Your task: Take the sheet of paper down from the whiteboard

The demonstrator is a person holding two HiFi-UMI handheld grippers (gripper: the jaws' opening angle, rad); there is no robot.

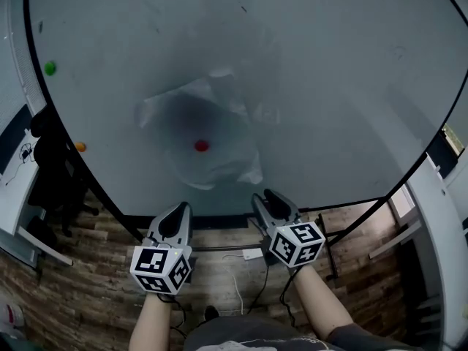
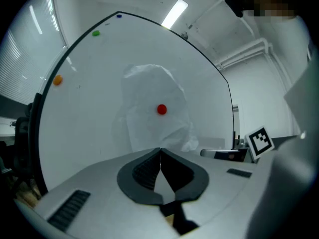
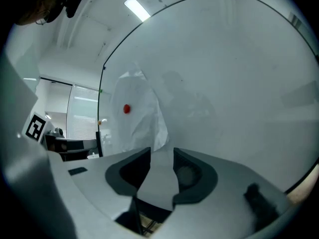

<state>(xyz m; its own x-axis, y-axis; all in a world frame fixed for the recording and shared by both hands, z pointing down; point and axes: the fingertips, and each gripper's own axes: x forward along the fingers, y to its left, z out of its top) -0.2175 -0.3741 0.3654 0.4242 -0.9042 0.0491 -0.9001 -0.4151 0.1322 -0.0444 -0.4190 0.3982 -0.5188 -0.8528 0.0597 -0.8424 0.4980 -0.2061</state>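
Note:
A crumpled white sheet of paper (image 1: 219, 115) hangs on the whiteboard (image 1: 336, 86), pinned by a red magnet (image 1: 201, 145). Both grippers are level in front of the board's lower edge, apart from the sheet. My left gripper (image 1: 179, 209) is shut with nothing in it; in the left gripper view its tips (image 2: 159, 151) meet below the paper (image 2: 149, 98) and magnet (image 2: 161, 109). My right gripper (image 1: 265, 196) stands open and empty; in the right gripper view its jaws (image 3: 162, 151) frame the sheet's lower corner (image 3: 142, 118), with the magnet (image 3: 126, 109) to the left.
A green magnet (image 1: 50, 68) and an orange magnet (image 1: 80, 147) sit near the board's left edge. A black chair (image 1: 51, 167) and a desk (image 1: 18, 189) stand at the left. Cables and a power strip (image 1: 252, 254) lie on the wooden floor under the board.

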